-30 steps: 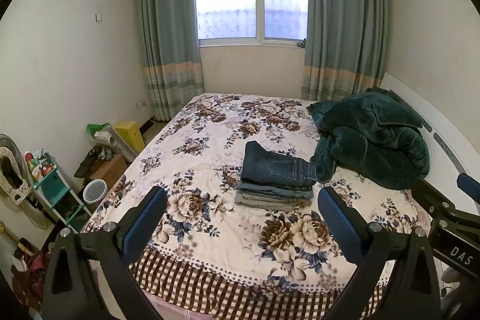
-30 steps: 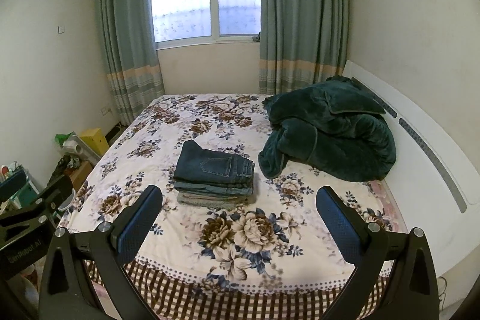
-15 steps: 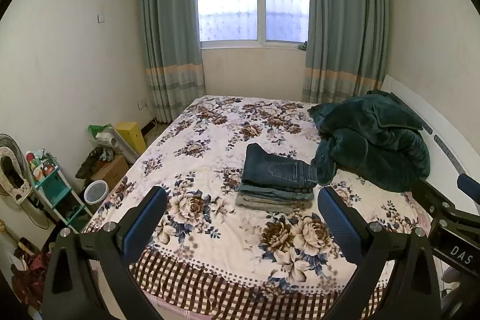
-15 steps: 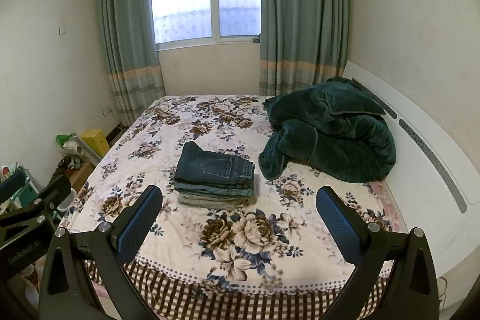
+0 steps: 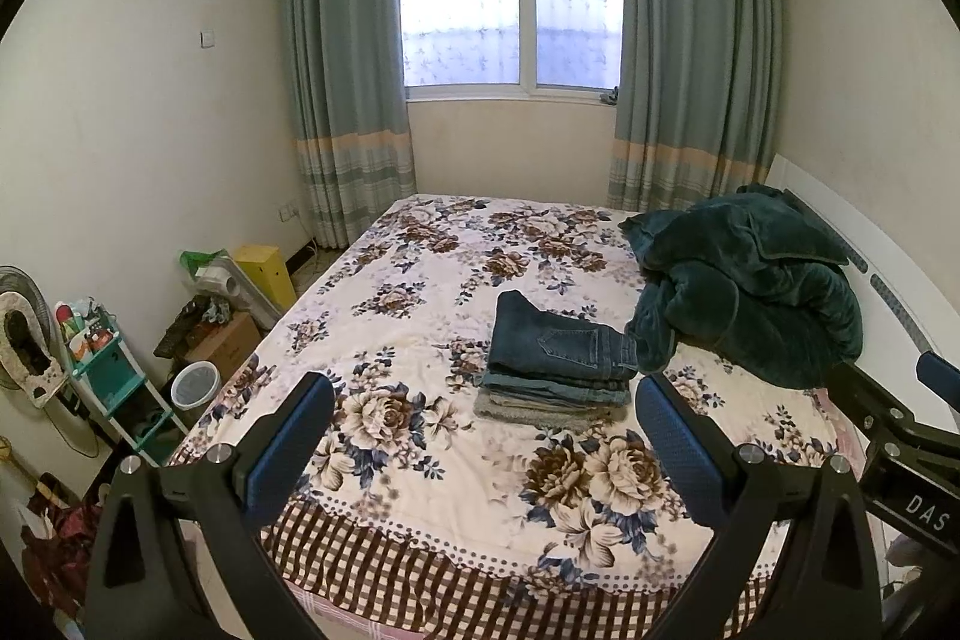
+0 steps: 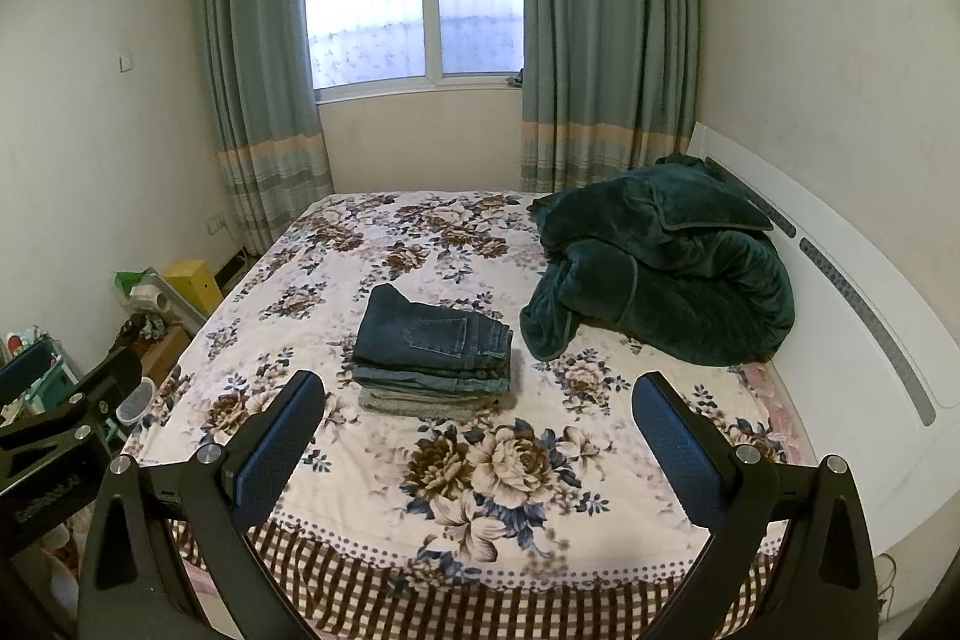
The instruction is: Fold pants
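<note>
A stack of folded pants (image 5: 555,364) (image 6: 435,352) lies in the middle of the floral bed (image 5: 420,316) (image 6: 336,280), dark blue jeans on top with a back pocket showing, lighter and grey pairs beneath. My left gripper (image 5: 483,436) hangs open near the foot of the bed, well short of the stack, nothing between its blue pads. My right gripper (image 6: 477,436) is open too, at about the same distance, empty. The right gripper's body (image 5: 900,436) shows at the right edge of the left wrist view; the left gripper's body (image 6: 66,436) shows at the left of the right wrist view.
A crumpled dark green blanket (image 5: 750,280) (image 6: 660,268) lies on the bed's right side by the white headboard (image 6: 852,292), touching the stack's right end. Left of the bed stand a teal shelf (image 5: 114,382), a white bin (image 5: 195,385), a box and a yellow case (image 5: 264,271).
Both views have tilted up slightly and drawn back a little, so the bed and stack sit lower in frame. The stack and blanket have not moved; both grippers stay open.
</note>
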A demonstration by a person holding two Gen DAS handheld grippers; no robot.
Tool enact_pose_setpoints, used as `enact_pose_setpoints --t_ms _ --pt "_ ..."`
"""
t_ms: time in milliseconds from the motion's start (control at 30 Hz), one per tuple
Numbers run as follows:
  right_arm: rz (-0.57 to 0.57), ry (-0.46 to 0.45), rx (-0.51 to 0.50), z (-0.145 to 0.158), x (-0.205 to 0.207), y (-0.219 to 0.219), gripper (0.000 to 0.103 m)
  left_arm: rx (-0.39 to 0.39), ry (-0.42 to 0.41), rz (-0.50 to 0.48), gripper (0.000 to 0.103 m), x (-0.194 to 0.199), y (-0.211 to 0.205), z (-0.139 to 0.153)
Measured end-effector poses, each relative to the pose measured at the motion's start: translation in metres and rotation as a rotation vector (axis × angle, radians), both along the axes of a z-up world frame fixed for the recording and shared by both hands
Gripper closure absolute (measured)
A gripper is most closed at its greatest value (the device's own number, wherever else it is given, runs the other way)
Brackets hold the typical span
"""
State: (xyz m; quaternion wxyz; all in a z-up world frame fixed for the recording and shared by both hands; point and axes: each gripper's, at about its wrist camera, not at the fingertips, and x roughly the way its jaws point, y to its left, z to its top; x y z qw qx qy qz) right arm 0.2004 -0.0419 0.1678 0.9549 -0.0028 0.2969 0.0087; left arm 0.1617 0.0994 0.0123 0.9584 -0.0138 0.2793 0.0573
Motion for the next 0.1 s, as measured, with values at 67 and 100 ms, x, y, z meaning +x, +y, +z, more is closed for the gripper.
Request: enact_pose_setpoints --t_ms 67,100 --pt "0.0 0.001 -0.001 -0.0001 0.0004 0.0005 0.0 0.002 -0.003 0.004 0.0 -0.0006 0.0003 0.0015" --pt "-0.002 0.001 0.0 -0.0005 -0.0004 0.0003 0.0 0.001 -0.003 0.005 0.0 -0.0008 0.0003 0.0027"
